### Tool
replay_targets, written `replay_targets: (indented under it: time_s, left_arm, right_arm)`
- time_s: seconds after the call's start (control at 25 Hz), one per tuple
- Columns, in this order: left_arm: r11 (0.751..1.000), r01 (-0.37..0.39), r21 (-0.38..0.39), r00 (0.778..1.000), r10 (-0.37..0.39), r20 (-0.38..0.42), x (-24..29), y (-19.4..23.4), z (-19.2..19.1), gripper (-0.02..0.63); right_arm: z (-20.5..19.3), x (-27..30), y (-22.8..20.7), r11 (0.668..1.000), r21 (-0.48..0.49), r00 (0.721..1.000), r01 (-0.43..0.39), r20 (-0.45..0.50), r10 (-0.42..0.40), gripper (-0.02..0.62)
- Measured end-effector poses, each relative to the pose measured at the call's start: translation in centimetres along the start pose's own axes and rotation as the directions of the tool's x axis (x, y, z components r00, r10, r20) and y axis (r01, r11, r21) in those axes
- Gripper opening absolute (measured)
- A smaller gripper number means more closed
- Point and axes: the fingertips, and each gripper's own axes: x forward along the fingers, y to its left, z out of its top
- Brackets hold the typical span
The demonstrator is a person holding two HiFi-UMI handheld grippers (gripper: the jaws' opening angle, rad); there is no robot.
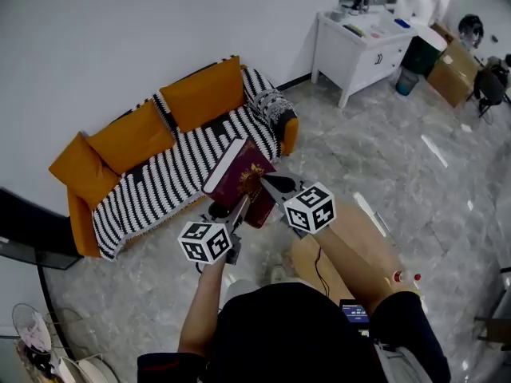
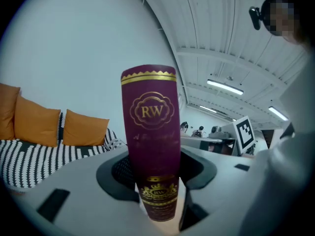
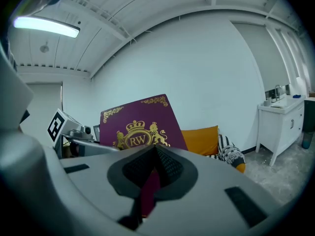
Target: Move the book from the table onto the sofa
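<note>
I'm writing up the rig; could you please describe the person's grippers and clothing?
Left gripper and right gripper each carry a white cube with black square markers. Their bodies are pale grey, with black ribbed pads. A thin black cable trails behind the right gripper. The person wears a dark top.

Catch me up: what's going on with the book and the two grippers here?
A person holds a maroon book in the air with both grippers. The left gripper has its jaws clamped across the book's thickness at the spine. The right gripper has its jaws pinched shut on the cover. The book hangs just in front of the striped sofa and is not yet set down on it.
</note>
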Motion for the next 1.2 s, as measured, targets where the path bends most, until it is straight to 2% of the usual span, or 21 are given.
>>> replay_targets:
  time_s: [0.32, 0.6, 0.84, 1.2]
  left_arm:
    - [0.998, -0.056, -0.001, 0.998, 0.056, 0.019, 1.3, 2.0, 1.0, 0.219]
    - [0.998, -0.066, -0.003, 0.998, 0.067, 0.022, 2.7, 4.9, 2.5, 0.218]
    - [0.998, -0.064, -0.017, 0.998, 0.064, 0.029, 3.6, 8.7, 4.2, 0.218]
    - [0.998, -0.057, -0.035, 0.998, 0.057, 0.023, 4.6, 16.8, 7.9, 0.216]
  right_arm:
    - [0.2, 2.7, -0.8, 0.998, -0.005, 0.998, -0.061, -0.019, 0.061, 0.017]
    - [1.2, 6.1, -2.0, 0.996, -0.001, 0.996, -0.086, -0.028, 0.086, 0.017]
    - [2.5, 10.3, -2.7, 0.996, -0.007, 0.995, -0.091, -0.04, 0.091, 0.017]
    - [5.0, 18.4, -3.7, 0.997, 0.006, 0.996, -0.074, -0.052, 0.074, 0.017]
